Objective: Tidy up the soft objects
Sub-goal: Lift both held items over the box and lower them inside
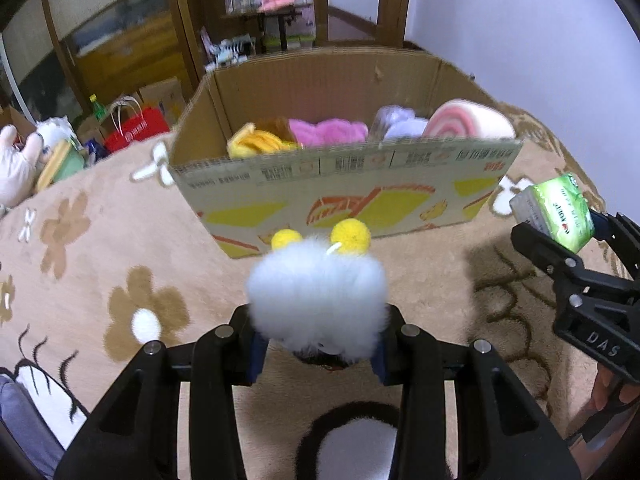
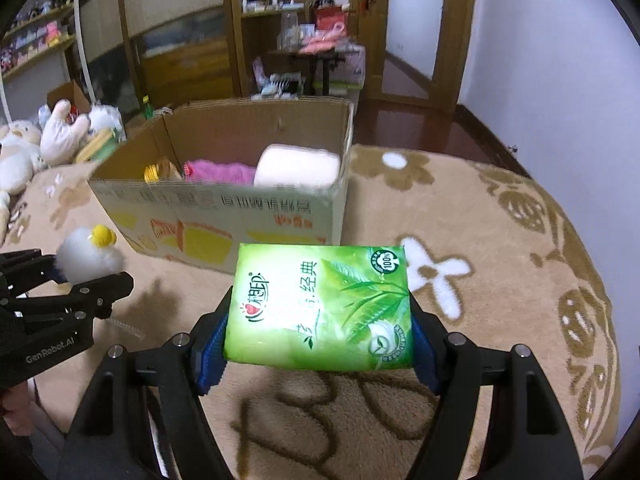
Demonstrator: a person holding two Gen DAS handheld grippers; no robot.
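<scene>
- The cardboard box (image 1: 344,184) sits straight ahead of both grippers on the flowered blanket (image 1: 100,248), open side up, its long side running across in front of the person; each held thing is still short of its near wall
- The left gripper (image 1: 318,354) is clamped tight on a white fluffy toy (image 1: 316,296) with two yellow pompoms (image 1: 351,236) on top; the toy sticks out past the fingers toward the box
- The right gripper (image 2: 320,360) has its jaws spread wide but pressing both short ends of a green tissue pack (image 2: 320,304), so the pack's long axis lies crosswise, parallel to the box's near wall
- To my eye neither hand is clearly closer; both would need to carry forward and over the rim, the left toward the box's middle, the right toward its right end
- Counted: one box, two grippers, one fluffy toy, one tissue pack
- Inside the box I make out four soft things: a yellow one (image 1: 256,144), a pink one (image 1: 328,132), a pale lilac one (image 1: 404,124) and a pink-striped roll (image 1: 468,120)
- Stuffed animals (image 2: 60,132) lie well off to the left, beyond the blanket
</scene>
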